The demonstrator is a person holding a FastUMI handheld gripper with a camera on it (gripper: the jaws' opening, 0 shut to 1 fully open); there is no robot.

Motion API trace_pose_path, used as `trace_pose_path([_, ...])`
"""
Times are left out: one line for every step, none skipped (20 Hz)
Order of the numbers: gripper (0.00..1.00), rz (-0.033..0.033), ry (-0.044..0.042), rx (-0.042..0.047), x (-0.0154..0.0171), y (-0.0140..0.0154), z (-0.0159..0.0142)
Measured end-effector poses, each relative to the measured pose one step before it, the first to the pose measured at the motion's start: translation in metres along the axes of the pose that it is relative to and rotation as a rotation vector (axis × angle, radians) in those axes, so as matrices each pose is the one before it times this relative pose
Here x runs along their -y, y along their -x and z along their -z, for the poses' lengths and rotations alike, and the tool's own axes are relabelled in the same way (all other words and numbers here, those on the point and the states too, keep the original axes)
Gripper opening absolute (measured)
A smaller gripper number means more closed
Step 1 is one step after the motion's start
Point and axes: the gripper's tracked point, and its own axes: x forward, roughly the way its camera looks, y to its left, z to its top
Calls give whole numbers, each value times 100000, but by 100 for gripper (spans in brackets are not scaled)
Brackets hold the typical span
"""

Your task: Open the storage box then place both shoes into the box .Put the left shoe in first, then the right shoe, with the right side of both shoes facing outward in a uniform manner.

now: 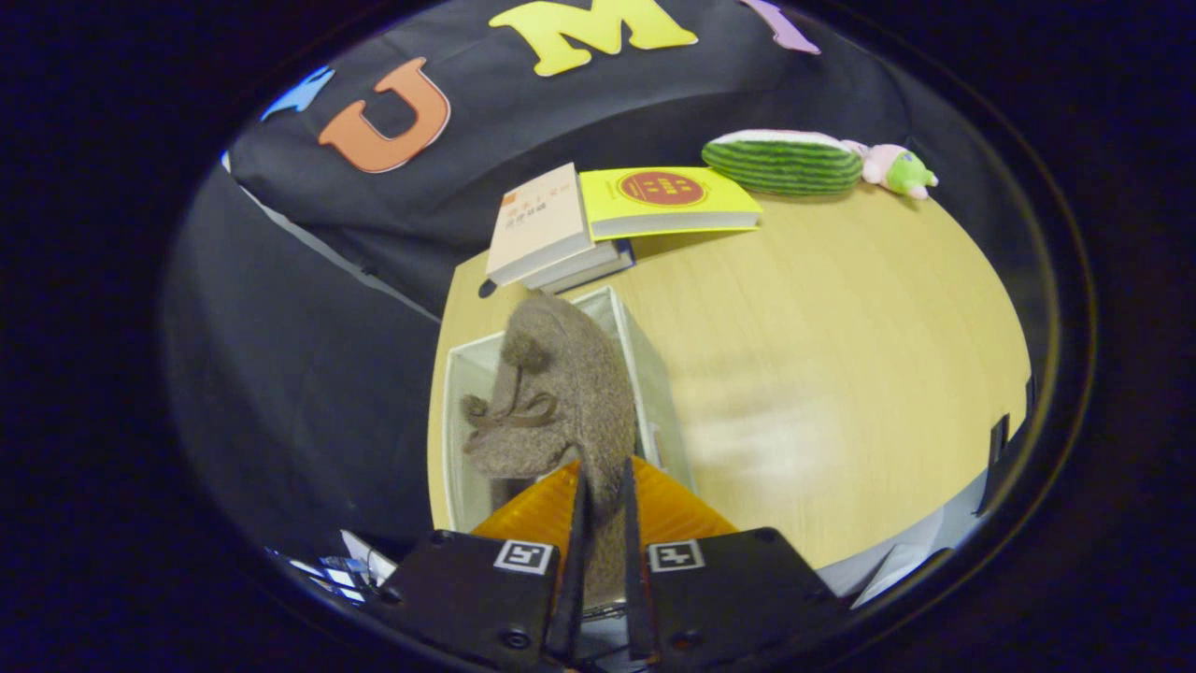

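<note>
A: At the bottom centre of the frame, the gripper has its two fingers drawn narrow, and both press on the heel end of the brown felt shoe. That pinch on the thin back edge is why the shoe hangs out ahead of the fingers, toe pointing away.

B: And where is it hanging?

A: Over the open storage box, the white-walled one just beyond the fingers, in the lower middle of the frame. The shoe sits above the box's opening, partly down between its walls as far as I can judge; whether the sole touches the bottom I cannot tell. The little bow and pompom face up and left.

B: The orange thing beside the fingers?

A: An orange flap, likely the box's lid folded open toward us, so the mouth is free for loading.

B: Further back?

A: A stack of books and a yellow book at upper centre on the wooden table, then a watermelon plush and a small pink toy at the upper right, well apart from the box.
</note>
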Motion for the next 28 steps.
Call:
trace_pose_path([40,-438,1902,3966,-162,764,-919])
trace_pose_path([55,2133,2841,4088,373,1302,-905])
trace_pose_path([71,5056,3239,4206,952,870,-1362])
trace_pose_path([86,3103,2940,5131,505,1440,-1041])
trace_pose_path([100,2404,2480,5346,468,1272,-1367])
trace_pose_path([100,2417,1630,4872,544,1245,-993])
trace_pose_path([100,1303,908,4390,465,1372,-1038])
trace_pose_path([100,463,-484,3722,82,1186,-815])
trace_pose_path([100,-782,-1358,3599,-89,1203,-631])
trace_pose_path([100,-1728,-112,3092,-156,1377,-649])
trace_pose_path([100,-934,322,3748,-12,1216,-948])
trace_pose_path([100,474,1880,3668,397,1182,-863])
trace_pose_path([100,1685,2312,3712,618,1145,-885])
trace_pose_path([100,283,1596,5588,119,804,-1081])
trace_pose_path([100,-265,1712,5506,11,302,-1559])
trace_pose_path([100,-468,900,4949,149,1168,-681])
trace_pose_path([100,-827,79,4877,136,1083,-966])
trace_pose_path([100,-1131,-922,4695,164,984,-786])
trace_pose_path([100,-1387,-1176,5429,120,996,-971])
trace_pose_path([100,-1213,-1154,4272,277,1095,-793])
trace_pose_path([100,-1215,-1612,4832,101,870,-721])
trace_pose_path([100,-1054,-517,2220,111,830,0])
trace_pose_path([100,-1066,802,2525,67,880,-114])
trace_pose_path([100,-1279,2232,1111,-38,765,3])
trace_pose_path([100,-639,2620,1476,23,915,204])
trace_pose_path([100,-334,3538,1204,90,840,49])
trace_pose_path([100,-570,2981,2298,-12,678,141])
trace_pose_path([100,-187,2488,3119,-104,504,230])
